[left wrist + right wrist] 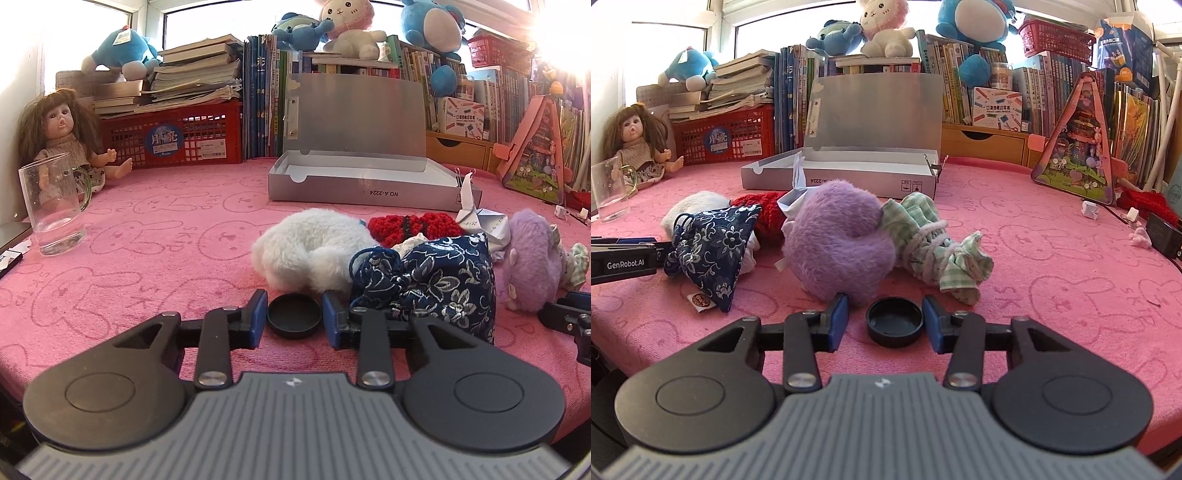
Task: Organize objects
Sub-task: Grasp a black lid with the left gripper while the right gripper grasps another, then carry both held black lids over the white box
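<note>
A black cap (294, 318) lies closest to me, on my side of the silver box (362, 192) with the whole heap of soft things between the two. My left jaws are closed on it, a blue pad pressed against each side. It lies flat on the pink surface (147, 258), so I come in low and pinch it across its rim.

A second black cap (894, 322) sits between my right jaws, equally far on the near side of the box. These jaws are not yet gripping: one pad touches the rim, while the other stands just short of it.

The box lies with its lid propped upright, which I judge makes it the place for everything loose. In front of it lie the white plush (314, 247), the red knit piece (402, 225), the blue floral pouch (436, 280), the purple plush (838, 240) and the green checked cloth (934, 243), bunched and touching. The two caps sit nearest my edge, so they are the easy first picks.
</note>
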The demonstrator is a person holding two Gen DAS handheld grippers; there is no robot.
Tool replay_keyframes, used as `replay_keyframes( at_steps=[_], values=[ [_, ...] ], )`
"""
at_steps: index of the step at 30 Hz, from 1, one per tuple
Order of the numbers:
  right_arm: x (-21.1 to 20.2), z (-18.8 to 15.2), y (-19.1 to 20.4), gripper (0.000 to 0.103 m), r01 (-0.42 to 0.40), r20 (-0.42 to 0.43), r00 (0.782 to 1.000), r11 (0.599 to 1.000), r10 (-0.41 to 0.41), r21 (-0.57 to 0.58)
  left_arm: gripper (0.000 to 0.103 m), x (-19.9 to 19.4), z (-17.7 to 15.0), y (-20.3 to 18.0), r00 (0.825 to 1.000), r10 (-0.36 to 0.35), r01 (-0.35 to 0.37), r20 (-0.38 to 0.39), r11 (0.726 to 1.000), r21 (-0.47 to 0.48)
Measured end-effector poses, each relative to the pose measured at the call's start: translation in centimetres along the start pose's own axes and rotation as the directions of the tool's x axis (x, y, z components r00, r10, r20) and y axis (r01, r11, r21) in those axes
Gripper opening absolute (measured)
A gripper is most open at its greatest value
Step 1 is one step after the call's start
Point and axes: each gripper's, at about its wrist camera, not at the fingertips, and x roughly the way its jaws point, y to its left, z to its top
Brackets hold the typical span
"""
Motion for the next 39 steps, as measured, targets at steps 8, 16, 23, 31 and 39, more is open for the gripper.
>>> replay_keyframes(
  at_steps=[8, 16, 23, 31, 39],
  values=[
    [-0.8, 0.5, 0.4, 0.037, -0.049, -0.005, 0.999, 0.999, 0.049, -0.015, 0.037, -1.2, 0.4, 0.1, 0.999, 0.000, 0.000, 0.034, 1.000, -0.004],
    [-1.7, 1.6, -0.1, 0.037, -0.047, 0.027, 0.999, 0.999, 0.046, 0.009, 0.037, -2.1, 1.3, 0.2, 0.999, 0.000, 0.001, 0.047, 1.000, -0.021],
    [-1.8, 2.6, -1.2, 0.037, -0.023, 0.039, 0.999, 0.998, 0.021, 0.050, 0.037, -2.5, 2.1, 0.3, 0.999, 0.001, 0.001, 0.054, 1.000, -0.027],
    [-1.4, 3.8, -2.1, 0.037, 0.022, 0.041, 0.999, 0.996, -0.025, 0.084, 0.037, -2.4, 3.3, 0.6, 0.998, 0.026, -0.024, 0.062, 0.999, -0.029],
    [-1.0, 4.8, -2.8, 0.037, 0.070, 0.042, 0.996, 0.993, -0.074, 0.090, 0.037, -1.9, 4.5, 0.8, 0.997, 0.033, -0.031, 0.068, 0.999, -0.029]
  ],
)
